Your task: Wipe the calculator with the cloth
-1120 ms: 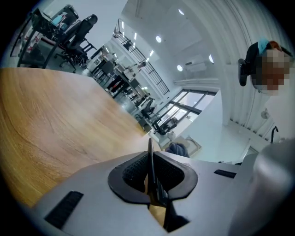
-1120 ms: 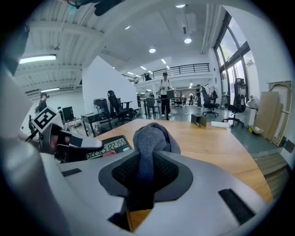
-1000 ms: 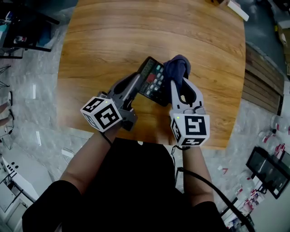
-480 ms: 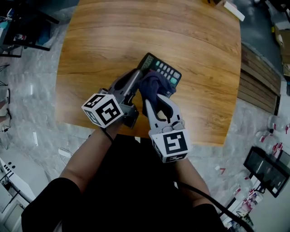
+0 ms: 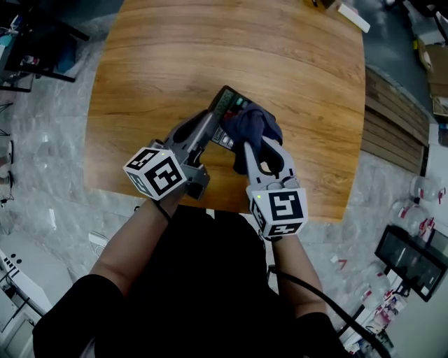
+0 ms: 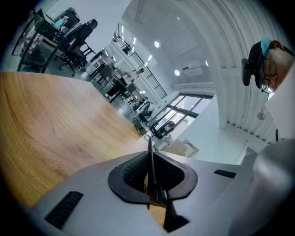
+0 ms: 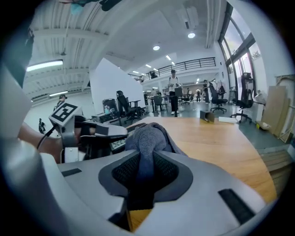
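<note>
A dark calculator (image 5: 225,109) with a green display sits over the wooden table (image 5: 175,56), and my left gripper (image 5: 212,131) is shut on its near-left edge. In the left gripper view the calculator (image 6: 150,154) shows only as a thin edge clamped between the pads. My right gripper (image 5: 252,145) is shut on a bunched dark blue cloth (image 5: 253,124), which lies on the calculator's right half and hides most keys. In the right gripper view the cloth (image 7: 147,137) bulges out of the gripper (image 7: 145,173), with the calculator keys (image 7: 117,145) beside it.
The table's front edge (image 5: 210,203) runs just under both grippers. A small white box (image 5: 350,15) lies at the far right corner. Wooden planks (image 5: 392,119) lie on the floor at the right. The left gripper's marker cube (image 7: 64,113) shows in the right gripper view.
The right gripper dragged the cloth from the calculator's far right end down toward its near left, then back a little to the right. The left gripper kept hold of the calculator.
</note>
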Tool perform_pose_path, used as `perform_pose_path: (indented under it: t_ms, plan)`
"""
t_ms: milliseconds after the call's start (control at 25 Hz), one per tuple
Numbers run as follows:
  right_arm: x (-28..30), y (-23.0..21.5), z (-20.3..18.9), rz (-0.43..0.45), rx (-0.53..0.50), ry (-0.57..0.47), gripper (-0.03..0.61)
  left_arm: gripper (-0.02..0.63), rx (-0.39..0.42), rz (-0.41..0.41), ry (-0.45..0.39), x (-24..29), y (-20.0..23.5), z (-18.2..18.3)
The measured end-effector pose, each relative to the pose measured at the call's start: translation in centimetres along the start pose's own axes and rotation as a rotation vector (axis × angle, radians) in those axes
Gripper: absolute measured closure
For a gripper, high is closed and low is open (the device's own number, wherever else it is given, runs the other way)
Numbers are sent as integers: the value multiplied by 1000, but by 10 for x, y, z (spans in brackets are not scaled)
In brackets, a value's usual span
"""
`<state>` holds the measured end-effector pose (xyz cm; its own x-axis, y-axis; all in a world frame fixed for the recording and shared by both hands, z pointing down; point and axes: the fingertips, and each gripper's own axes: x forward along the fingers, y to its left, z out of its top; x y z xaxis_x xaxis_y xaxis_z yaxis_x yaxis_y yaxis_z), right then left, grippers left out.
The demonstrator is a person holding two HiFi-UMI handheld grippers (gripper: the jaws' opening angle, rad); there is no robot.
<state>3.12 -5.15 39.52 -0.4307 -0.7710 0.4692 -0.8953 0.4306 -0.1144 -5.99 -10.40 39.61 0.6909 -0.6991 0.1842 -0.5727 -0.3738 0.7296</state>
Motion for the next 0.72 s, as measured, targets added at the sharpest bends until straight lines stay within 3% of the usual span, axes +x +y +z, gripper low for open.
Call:
perform_pose_path:
  t_ms: [200,360,520,720]
  plan:
    - [-5,-60,10,-138,-9,-11,502,571,4,-11,6,-7,-5,1]
    - [-13,-84,25,-194,-26,-39,502,571,8,-6,2,-10,-6,3]
    - [-12,-74,30,-185,-68,-39,502,571,8,-3,-3,-12,-6,5]
    - [-3,-34,16,-107,-95,-2,502,571,-8,-5,-2,-10,-8,3]
